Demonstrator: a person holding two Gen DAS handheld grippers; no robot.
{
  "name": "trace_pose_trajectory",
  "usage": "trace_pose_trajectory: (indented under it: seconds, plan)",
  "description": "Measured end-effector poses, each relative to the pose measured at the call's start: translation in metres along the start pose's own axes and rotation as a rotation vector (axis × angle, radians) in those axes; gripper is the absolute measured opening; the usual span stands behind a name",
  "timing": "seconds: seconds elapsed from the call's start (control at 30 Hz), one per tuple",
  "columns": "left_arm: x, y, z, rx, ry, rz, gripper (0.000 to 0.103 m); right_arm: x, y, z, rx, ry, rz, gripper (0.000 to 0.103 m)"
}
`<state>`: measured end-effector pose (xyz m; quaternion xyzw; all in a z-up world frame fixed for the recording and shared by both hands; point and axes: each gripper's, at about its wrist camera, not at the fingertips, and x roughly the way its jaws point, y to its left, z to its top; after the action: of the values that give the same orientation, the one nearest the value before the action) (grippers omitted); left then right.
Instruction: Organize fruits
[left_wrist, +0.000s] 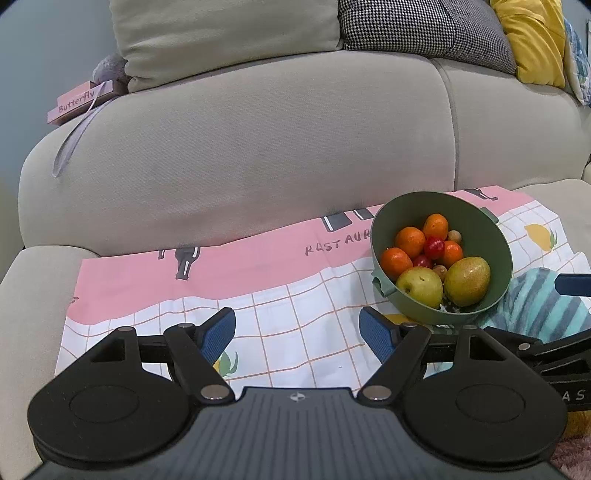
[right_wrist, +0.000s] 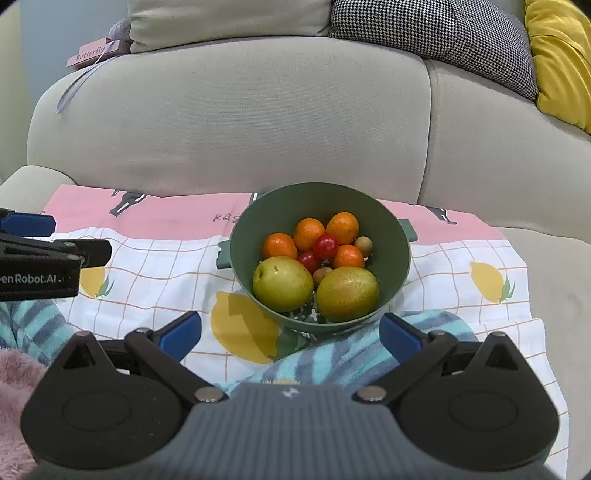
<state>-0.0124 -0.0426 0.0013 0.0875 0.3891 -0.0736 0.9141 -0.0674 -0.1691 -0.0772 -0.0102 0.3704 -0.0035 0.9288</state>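
Note:
A green bowl (right_wrist: 391, 236) stands on a pink and white patterned cloth (right_wrist: 166, 258) on a sofa seat. It holds two yellow-green pears (right_wrist: 282, 283), several oranges (right_wrist: 308, 233), red cherry tomatoes (right_wrist: 325, 246) and small brown fruits (right_wrist: 363, 246). My right gripper (right_wrist: 290, 332) is open and empty just in front of the bowl. My left gripper (left_wrist: 297, 332) is open and empty over the cloth (left_wrist: 258, 295), to the left of the bowl (left_wrist: 495, 243). The pears (left_wrist: 467, 281) and oranges (left_wrist: 410, 242) also show in the left wrist view.
A teal striped towel (right_wrist: 343, 358) lies at the cloth's front edge. The sofa backrest (right_wrist: 240, 122) rises behind, with beige, houndstooth (right_wrist: 443, 29) and yellow (right_wrist: 561, 62) cushions. A pink "Butterfly" box (right_wrist: 94, 53) sits on the armrest. A pink fluffy fabric (right_wrist: 14, 398) lies at the front left.

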Motion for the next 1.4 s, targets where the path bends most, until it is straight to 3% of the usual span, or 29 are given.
trace_pose_trajectory:
  seconds: [1.4]
  plan:
    - [-0.008, -0.014, 0.001, 0.032, -0.045, -0.005, 0.088, 0.004, -0.001, 0.001, -0.010, 0.023, 0.004, 0.099]
